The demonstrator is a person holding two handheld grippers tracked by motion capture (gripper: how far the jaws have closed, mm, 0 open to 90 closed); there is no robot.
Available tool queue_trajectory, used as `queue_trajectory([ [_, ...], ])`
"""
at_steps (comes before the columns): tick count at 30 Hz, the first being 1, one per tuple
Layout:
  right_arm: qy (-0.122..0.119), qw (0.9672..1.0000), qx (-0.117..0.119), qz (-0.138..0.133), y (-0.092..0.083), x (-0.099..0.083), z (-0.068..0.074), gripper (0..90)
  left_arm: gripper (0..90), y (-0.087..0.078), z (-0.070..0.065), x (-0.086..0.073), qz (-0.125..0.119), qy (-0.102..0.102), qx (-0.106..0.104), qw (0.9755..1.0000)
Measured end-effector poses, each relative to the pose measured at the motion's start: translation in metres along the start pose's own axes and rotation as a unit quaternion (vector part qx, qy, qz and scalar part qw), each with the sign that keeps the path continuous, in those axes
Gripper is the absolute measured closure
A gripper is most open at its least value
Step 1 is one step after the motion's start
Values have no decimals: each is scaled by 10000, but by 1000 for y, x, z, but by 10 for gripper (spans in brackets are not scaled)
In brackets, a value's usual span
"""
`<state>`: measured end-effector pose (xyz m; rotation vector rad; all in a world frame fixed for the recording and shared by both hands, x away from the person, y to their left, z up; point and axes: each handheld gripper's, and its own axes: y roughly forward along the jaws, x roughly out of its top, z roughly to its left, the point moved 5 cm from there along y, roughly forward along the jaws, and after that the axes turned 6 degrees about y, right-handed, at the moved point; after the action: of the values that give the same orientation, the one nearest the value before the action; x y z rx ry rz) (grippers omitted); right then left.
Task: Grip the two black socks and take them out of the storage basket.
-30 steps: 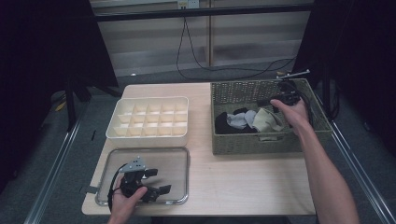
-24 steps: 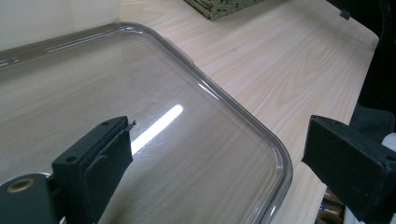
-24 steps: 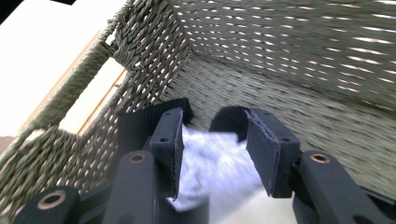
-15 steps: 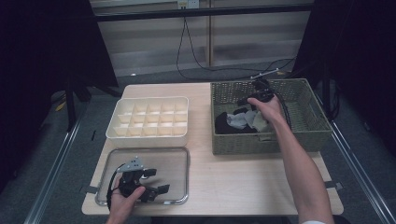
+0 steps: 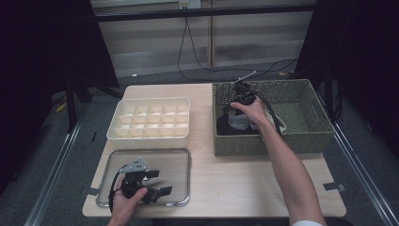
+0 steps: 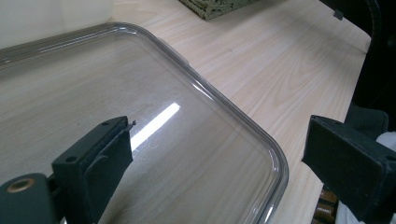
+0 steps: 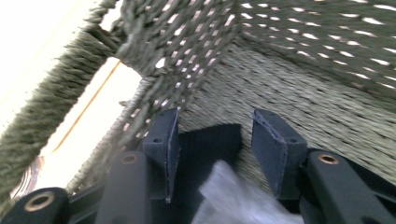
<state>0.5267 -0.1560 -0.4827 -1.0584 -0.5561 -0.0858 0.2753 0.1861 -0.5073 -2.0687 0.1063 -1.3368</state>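
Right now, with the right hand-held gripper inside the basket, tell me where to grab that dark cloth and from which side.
Grip the dark cloth at its flat edge nearest the basket's corner, coming straight down from above. The woven walls block a side approach, that edge already lies between the open jaws of the right hand-held gripper, and the pale piece covers its near part.

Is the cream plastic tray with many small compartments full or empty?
Empty. In the high view, every compartment of the cream plastic divided tray shows only its bare bottom; the clothes lie in the woven green basket.

Lab: black curtains (image 5: 42, 56), aluminium rails (image 5: 51, 179)
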Motion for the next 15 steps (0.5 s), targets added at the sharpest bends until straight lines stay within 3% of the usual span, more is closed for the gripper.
queue_trajectory([
  [5, -259, 9995, -76, 169, 17, 3, 14, 472, 79, -2, 0, 0, -32, -17, 37, 10000],
  [9, -283, 9982, -361, 390, 25, 1, 8, 438, 79, -2, -1, -1, -27, -10, 26, 10000],
  [15, -240, 9970, -399, 618, 29, -4, 6, 450, 80, -3, -2, -1, -28, -2, 35, 10000],
])
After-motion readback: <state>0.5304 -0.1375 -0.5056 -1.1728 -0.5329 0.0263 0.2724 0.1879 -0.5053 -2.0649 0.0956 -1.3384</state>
